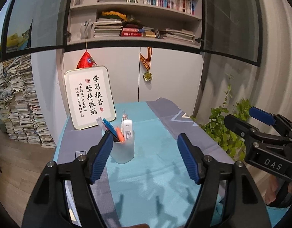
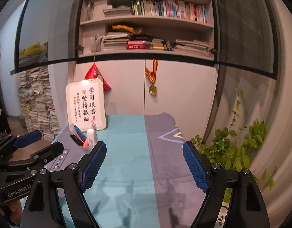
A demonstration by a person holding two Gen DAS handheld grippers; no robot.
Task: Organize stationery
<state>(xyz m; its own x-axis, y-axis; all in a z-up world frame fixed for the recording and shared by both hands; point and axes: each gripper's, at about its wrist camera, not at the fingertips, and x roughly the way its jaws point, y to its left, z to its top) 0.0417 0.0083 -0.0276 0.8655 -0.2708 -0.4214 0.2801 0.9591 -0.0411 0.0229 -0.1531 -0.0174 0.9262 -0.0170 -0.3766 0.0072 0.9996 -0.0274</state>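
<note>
Left wrist view, frosted cylindrical pen cup [image 1: 122,148], ribbed blue pads [image 1: 189,160]

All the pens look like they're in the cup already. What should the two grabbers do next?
Probably just draw both back and stop. The pen cup already holds the pens, the orange marker and the white correction tape, and no loose stationery shows on the tablecloth. The left gripper and right gripper both have open, empty jaws.
</note>
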